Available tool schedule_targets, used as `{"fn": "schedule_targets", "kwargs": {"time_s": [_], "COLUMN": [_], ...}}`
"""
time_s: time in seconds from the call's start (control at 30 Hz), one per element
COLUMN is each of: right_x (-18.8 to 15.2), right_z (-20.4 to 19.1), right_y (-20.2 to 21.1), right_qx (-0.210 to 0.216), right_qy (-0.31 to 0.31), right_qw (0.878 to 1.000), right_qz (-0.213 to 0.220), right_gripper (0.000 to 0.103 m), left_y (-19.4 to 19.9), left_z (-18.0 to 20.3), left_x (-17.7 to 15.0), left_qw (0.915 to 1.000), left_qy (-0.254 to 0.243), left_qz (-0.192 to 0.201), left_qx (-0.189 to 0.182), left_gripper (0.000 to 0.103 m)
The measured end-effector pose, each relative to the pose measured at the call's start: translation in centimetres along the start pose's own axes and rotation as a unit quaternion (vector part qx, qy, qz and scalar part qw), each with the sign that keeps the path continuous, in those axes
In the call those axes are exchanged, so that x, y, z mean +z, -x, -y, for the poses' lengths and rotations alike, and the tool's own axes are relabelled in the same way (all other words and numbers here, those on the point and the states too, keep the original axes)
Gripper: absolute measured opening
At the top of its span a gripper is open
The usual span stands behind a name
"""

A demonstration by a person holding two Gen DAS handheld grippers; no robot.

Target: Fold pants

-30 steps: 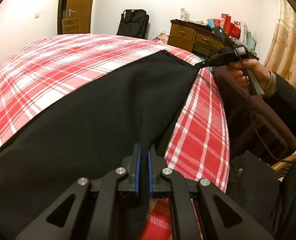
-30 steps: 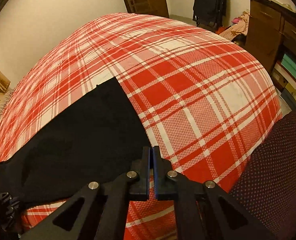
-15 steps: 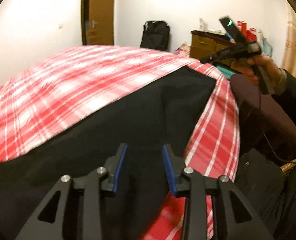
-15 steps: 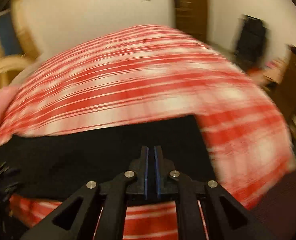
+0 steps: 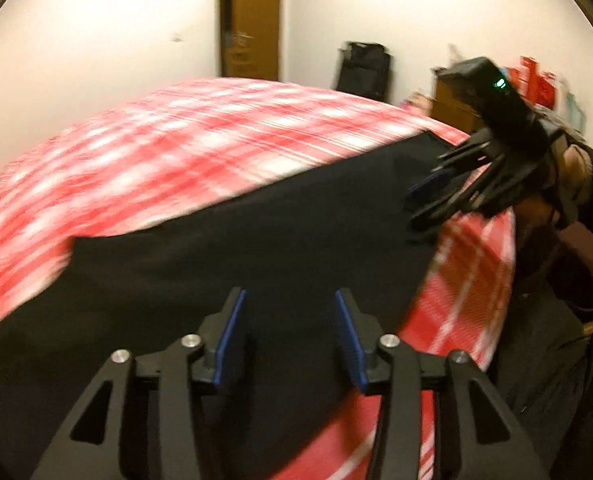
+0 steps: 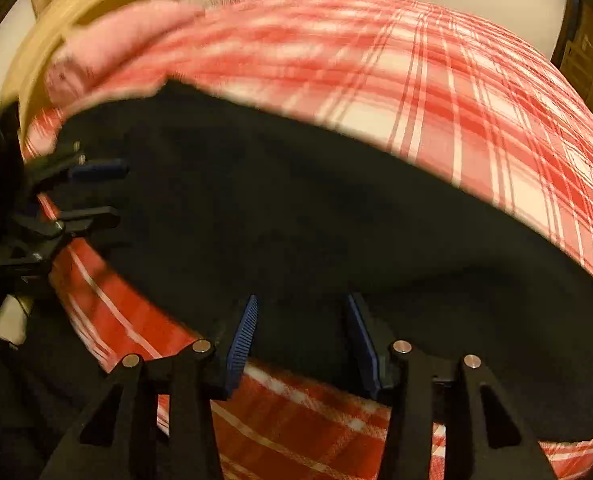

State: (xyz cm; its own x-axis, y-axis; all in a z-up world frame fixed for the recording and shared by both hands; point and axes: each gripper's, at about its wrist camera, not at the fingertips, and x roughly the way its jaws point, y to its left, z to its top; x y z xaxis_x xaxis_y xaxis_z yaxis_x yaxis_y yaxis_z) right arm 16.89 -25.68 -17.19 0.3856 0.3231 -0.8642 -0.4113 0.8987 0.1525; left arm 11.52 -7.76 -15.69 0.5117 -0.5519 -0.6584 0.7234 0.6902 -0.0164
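No writing, label, brand or number can be read in either view. Motion blur smears both pictures. The red boxes (image 5: 536, 80) standing on the dresser (image 5: 452, 100) at the far wall are too blurred to show any print, and the small plate on the wall (image 5: 177, 37) carries no legible marking.

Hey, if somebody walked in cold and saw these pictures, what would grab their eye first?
Probably the black pants spread flat across the red and white checked bedspread, a dark band along its near edge. Next, the two open claws: the left claw hangs over the pants at one end, and the right claw over the other, neither gripping cloth.
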Motion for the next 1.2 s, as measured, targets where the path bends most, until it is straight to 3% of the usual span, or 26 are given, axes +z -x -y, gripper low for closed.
{"fn": "schedule_targets", "kwargs": {"time_s": [0.13,0.23,0.3,0.43,0.5,0.6,0.73,0.83,0.87,0.9,1.03,1.2], "right_x": [5.3,9.5,12.6,17.0,18.9,21.1,22.4,22.4,22.4,22.4,23.2,22.9], "right_z": [-0.1,-1.9,-3.9,-8.6,-10.7,-12.8,-12.7,-12.9,-13.2,-13.4,-13.8,-12.9], "right_y": [1.4,0.4,-1.4,-5.1,-7.1,-10.3,-14.1,-15.9,-16.2,-16.2,-17.1,-17.8], "right_qx": [0.016,0.043,0.057,0.113,0.137,0.141,0.153,0.169,0.158,0.150,0.114,0.135], "right_qy": [-0.004,0.014,0.029,0.043,0.040,0.031,-0.005,-0.007,0.003,0.010,0.011,0.005], "right_qw": [0.999,0.996,0.995,0.991,0.988,0.989,0.988,0.984,0.986,0.988,0.993,0.991], "right_qz": [0.050,0.075,0.076,0.062,0.054,0.036,-0.005,-0.046,-0.045,-0.045,-0.030,-0.023], "right_gripper": [0.048,0.048,0.048,0.048,0.048,0.048,0.048,0.028,0.012,0.007,0.006,0.006], "left_y": [4.2,7.4,9.3,11.4,11.4,11.0,10.1,9.8,9.7,9.8,9.7,10.4], "left_z": [-5.9,-10.9,-13.9,-18.9,-20.5,-22.0,-22.6,-23.7,-24.0,-24.1,-24.6,-23.7], "left_x": [-2.0,-4.3,-6.0,-9.9,-11.1,-12.0,-11.6,-11.7,-11.8,-12.0,-12.1,-11.9], "left_qw": [0.9951,0.9823,0.9693,0.9468,0.9414,0.9410,0.9421,0.9436,0.9438,0.9439,0.9411,0.9362], "left_qy": [0.038,0.077,0.099,0.151,0.176,0.207,0.198,0.203,0.206,0.211,0.224,0.235], "left_qz": [0.009,0.004,-0.007,-0.028,-0.028,-0.017,-0.010,-0.011,-0.010,-0.010,-0.011,-0.019], "left_qx": [0.091,0.171,0.225,0.283,0.286,0.267,0.270,0.261,0.258,0.254,0.253,0.261], "left_gripper": [0.051,0.054,0.055,0.056,0.056,0.063,0.070,0.072,0.073,0.073,0.079,0.078]}}
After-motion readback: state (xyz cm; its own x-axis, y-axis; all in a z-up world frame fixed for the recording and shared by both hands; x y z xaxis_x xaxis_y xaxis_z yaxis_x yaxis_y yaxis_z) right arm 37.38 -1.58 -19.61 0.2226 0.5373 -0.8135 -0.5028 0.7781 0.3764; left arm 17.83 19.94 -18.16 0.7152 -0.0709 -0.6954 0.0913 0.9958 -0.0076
